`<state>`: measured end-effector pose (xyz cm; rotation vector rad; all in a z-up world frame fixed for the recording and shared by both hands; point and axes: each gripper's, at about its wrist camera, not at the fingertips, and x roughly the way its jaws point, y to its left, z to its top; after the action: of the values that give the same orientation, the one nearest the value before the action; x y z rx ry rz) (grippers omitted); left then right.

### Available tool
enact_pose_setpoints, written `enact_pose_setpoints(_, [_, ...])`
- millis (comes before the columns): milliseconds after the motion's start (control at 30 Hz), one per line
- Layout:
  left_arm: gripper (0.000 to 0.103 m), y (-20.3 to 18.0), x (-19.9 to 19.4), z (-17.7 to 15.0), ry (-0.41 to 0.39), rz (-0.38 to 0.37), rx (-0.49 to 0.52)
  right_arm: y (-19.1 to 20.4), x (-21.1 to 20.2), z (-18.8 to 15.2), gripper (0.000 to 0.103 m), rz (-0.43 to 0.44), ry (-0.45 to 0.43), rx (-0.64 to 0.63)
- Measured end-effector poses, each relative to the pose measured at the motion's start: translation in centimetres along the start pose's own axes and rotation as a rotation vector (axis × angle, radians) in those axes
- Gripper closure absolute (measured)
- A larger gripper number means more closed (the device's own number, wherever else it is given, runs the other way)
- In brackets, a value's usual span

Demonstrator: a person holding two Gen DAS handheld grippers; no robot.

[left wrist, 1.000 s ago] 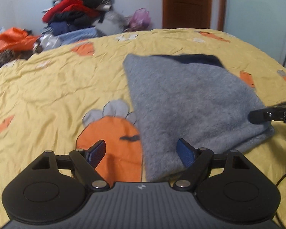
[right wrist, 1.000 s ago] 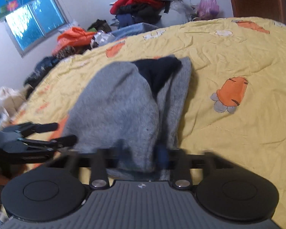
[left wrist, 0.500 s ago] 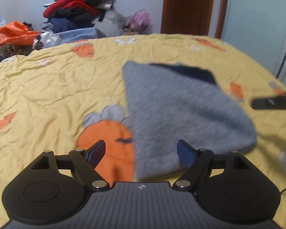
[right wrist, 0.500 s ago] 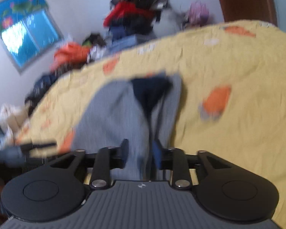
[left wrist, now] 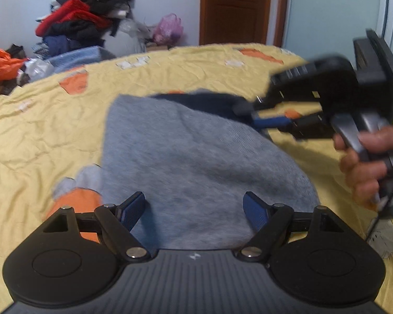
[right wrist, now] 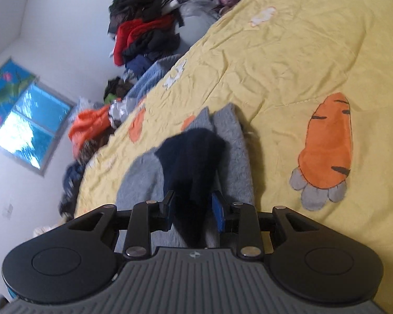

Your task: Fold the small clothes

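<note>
A folded grey knit garment (left wrist: 196, 162) lies on the yellow bedspread (left wrist: 52, 130), with a dark navy part (left wrist: 204, 102) at its far end. My left gripper (left wrist: 195, 209) hovers open over the garment's near edge, nothing between its fingers. My right gripper (left wrist: 256, 116), held by a hand (left wrist: 366, 162), reaches in from the right to the navy part. In the right wrist view the right gripper (right wrist: 194, 206) is rolled to one side and partly open. The navy part (right wrist: 194, 157) shows between its fingers, on the grey garment (right wrist: 144, 175).
A heap of clothes (left wrist: 83, 26), an orange bag (left wrist: 0, 62) and a pink bag (left wrist: 169, 28) sit beyond the bed's far edge. A wooden door (left wrist: 235, 7) is behind. A carrot print (right wrist: 327, 144) marks the bedspread right of the garment.
My right gripper let go of the grey garment's side, opened, rolled and moved to the navy end. My left gripper shifted right, from the garment's left edge to over its middle.
</note>
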<state>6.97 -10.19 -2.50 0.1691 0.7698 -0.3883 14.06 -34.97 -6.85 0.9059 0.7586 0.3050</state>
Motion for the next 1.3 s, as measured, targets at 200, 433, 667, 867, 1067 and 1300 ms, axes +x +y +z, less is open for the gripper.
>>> enact_pose_setpoints(200, [0.021, -0.3, 0.2, -0.4, 0.001, 0.011, 0.003, 1.9, -0.1, 1.5, 0.089, -0.09, -0.01, -0.164])
enact_pose_setpoints(433, [0.021, 0.1, 0.4, 0.2, 0.0, -0.016, -0.01, 6.3, 1.4, 1.6, 0.09, -0.402, -0.002, -0.577])
enact_pose_setpoints(667, [0.021, 0.1, -0.8, -0.3, -0.013, -0.013, -0.006, 4.8, -1.1, 1.0, 0.065, -0.343, -0.047, -0.446])
enact_pose_setpoints(867, [0.021, 2.4, -0.3, -0.7, 0.03, -0.001, -0.066, 5.8, -2.6, -3.7, 0.059, -0.221, 0.065, -0.526])
enact_pose_setpoints(1067, [0.021, 1.8, -1.0, -2.1, 0.044, 0.009, -0.054, 6.0, -3.5, -6.2, 0.046, -0.313, 0.019, -0.548])
enact_pose_setpoints(1300, [0.021, 1.9, -2.1, -2.9, 0.028, 0.045, -0.094, 7.1, -3.5, -10.8, 0.016, -0.466, 0.018, -0.67])
